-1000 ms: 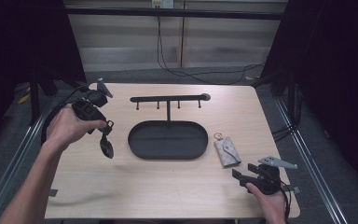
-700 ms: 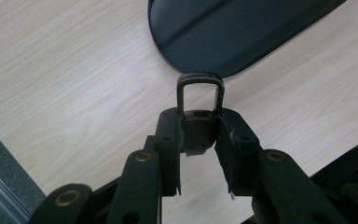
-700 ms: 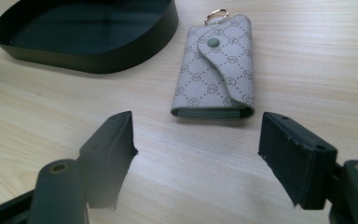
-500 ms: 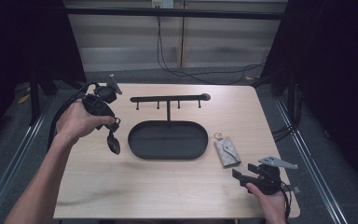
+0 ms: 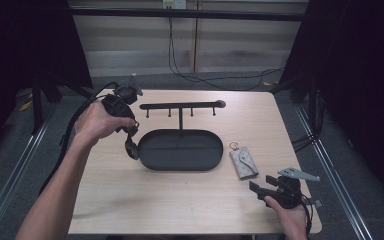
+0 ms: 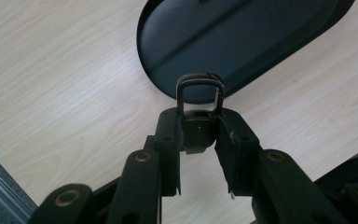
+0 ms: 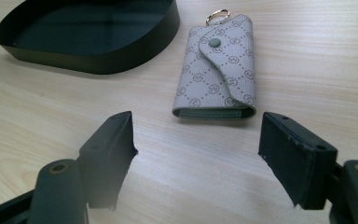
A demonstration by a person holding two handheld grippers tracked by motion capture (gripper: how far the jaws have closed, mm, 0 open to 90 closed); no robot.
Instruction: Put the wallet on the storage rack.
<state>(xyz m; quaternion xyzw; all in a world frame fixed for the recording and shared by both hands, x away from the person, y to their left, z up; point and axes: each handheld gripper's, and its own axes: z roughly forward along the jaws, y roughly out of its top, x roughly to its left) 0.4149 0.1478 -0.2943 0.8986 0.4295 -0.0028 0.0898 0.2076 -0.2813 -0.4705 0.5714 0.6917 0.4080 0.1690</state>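
Left hand-held gripper (image 5: 130, 145): jaws clamped on a dark key fob (image 6: 198, 128) with a metal loop, held above the counter (image 5: 130, 200) at the left end of the black oval tray (image 5: 180, 162); since the earlier frames it has shifted from nearer the counter's left edge toward the tray. T-shaped hook stand (image 5: 181, 106): rises from the tray's far side, unchanged. Patterned key pouch (image 5: 243, 162): flat right of the tray, unmoved. Right hand-held gripper (image 5: 261, 184): near right corner, jaws apart and empty, unmoved.

No readable text, labels or numbers anywhere. The grey fabric key pouch (image 7: 216, 70) carries a repeating monogram pattern, too small to read.
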